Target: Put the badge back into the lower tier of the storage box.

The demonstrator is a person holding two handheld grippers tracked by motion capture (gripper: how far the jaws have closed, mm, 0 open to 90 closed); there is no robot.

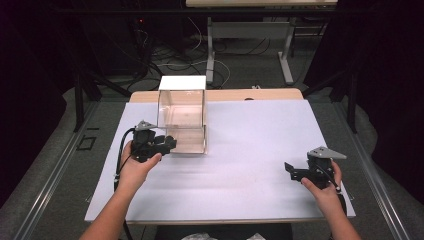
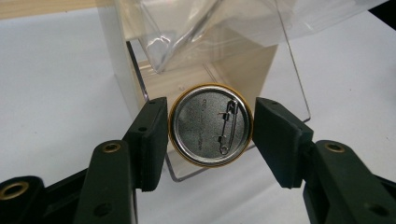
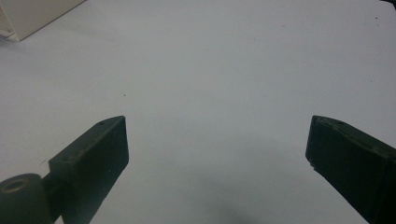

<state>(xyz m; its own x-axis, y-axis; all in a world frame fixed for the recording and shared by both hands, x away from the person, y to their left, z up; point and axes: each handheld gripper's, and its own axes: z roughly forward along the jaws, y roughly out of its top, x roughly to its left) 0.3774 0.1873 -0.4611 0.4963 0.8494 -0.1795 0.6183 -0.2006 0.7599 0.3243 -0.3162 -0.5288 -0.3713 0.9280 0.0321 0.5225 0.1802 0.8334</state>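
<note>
Round pin badge [image 2: 210, 125] clamped edge-on between the fingers [image 2: 152, 140] of the left gripper [image 2: 210, 126], back side turned to that gripper's camera, front face pointing away toward the clear box [image 2: 261, 70]. Badge is a disc, so no real long axis; the safety pin on its back runs near vertical in the left gripper view, slightly tilted, sitting right of centre, clasp end up. Look: silvery metal back, dished with a raised inner ring, thin gold/yellow rim all round, faint stamped lettering left of the pin, not readable. Pin looks closed. Left pad touches the badge's left edge; right pad sits at its right edge, contact hard to see there, but the badge hangs off the surface [image 1: 250, 150], so it's gripped; jaws narrowed to the badge's width. Badge held just in front of the box's open low front corner, above the white surface, not inside the box as far as I can tell. High view: left gripper [image 1: 167, 144] just beside the left front of the clear box [image 1: 182, 120], box stands near the surface's far left edge. Right gripper [image 1: 290, 171] well apart, near right edge of surface, fingers [image 3: 93, 154] wide apart, nothing between them, white surface beneath.
</note>
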